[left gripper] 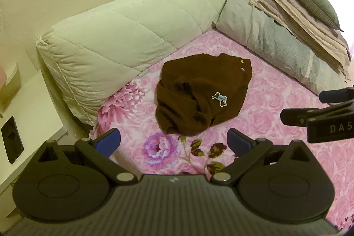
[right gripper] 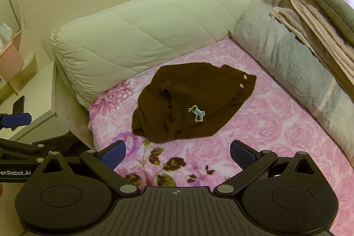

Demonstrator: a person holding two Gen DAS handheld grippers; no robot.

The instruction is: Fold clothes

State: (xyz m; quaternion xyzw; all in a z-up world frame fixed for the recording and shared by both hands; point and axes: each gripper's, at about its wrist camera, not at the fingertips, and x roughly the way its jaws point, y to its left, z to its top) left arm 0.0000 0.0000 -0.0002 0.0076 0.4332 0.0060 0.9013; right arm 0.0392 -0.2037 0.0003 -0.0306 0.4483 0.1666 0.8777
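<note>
- A bed with a pink rose-print sheet (left gripper: 276, 107) fills the room's corner; a cream quilted duvet roll (left gripper: 124, 37) lies along the wall behind it.
- Right of the sheet: a grey folded blanket (left gripper: 276, 41) bearing striped linens and a green cushion (left gripper: 314, 1).
- A brown sweater (left gripper: 199, 94) lies crumpled mid-sheet, just before the duvet, long axis running from near-left to far-right, buttons at the far-right end.
- Left gripper (left gripper: 174, 139) and right gripper (right gripper: 178, 152) hover short of the sweater, jaws spread wide, empty.

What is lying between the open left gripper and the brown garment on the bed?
Only bare pink floral bedsheet separates the left gripper from the crumpled brown fleece garment, seen in the left wrist view.
</note>
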